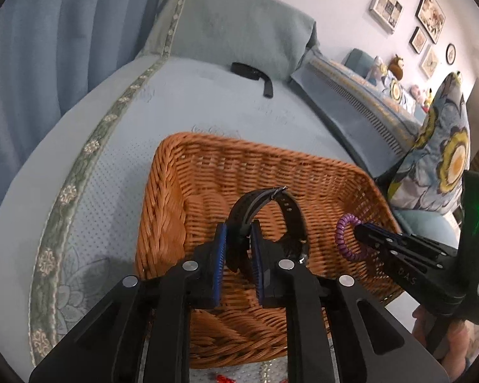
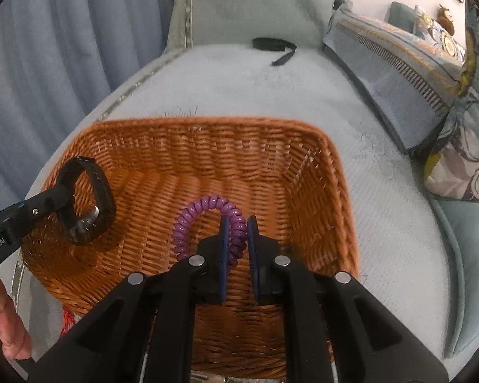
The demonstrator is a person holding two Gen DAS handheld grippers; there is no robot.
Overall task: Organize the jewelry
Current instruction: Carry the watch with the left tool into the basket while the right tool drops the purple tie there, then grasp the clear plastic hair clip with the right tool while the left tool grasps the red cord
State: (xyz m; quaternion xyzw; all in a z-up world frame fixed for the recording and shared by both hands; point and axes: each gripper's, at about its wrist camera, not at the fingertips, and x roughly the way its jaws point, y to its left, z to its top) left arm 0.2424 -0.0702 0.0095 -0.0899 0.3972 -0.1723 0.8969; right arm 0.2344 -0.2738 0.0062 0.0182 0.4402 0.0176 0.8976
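Observation:
A brown wicker basket (image 1: 175, 210) (image 2: 303, 172) sits on a light blue sofa seat. My left gripper (image 1: 239, 233) is shut on the strap of a black wristwatch (image 1: 290, 220) and holds it over the basket; the watch also shows in the right wrist view (image 2: 102, 191). My right gripper (image 2: 238, 226) is shut on a purple spiral coil bracelet (image 2: 201, 207) and holds it above the basket's middle; the bracelet also shows in the left wrist view (image 1: 343, 239). A black band (image 1: 252, 71) (image 2: 271, 44) lies on the seat near the backrest.
Patterned cushions (image 1: 440, 159) (image 2: 463, 146) stand to the right. A blue curtain (image 1: 32, 63) hangs at the left. Something red (image 2: 67, 319) lies by the basket's near left corner. Bare seat lies beyond the basket.

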